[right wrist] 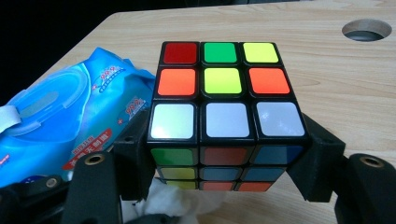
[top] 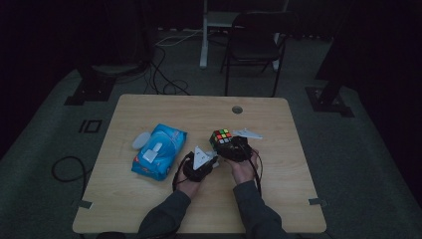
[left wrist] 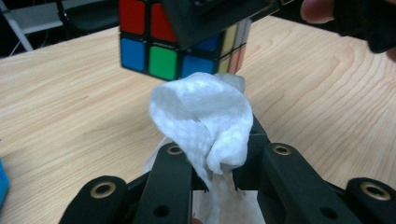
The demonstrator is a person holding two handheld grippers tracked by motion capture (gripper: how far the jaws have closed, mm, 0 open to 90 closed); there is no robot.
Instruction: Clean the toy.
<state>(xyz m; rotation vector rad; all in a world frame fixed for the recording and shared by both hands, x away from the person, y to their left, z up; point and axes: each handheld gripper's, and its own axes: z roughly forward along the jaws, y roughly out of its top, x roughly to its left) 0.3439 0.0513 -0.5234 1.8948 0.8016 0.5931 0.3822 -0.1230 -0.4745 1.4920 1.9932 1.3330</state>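
White wipe [left wrist: 205,121] touches cube [left wrist: 180,39]; tool-clamped.

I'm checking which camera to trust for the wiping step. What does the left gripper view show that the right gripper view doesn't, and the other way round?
Left gripper view alone: the left gripper shut on a white wipe, whose bunched end rises just in front of the cube's lower side.

Right gripper view alone: the cube's top face, with its near row of three white squares, the blue wipes pack beside it and the round hole in the table.

Both: the cube clamped in the right gripper, the wipe and the wooden table.
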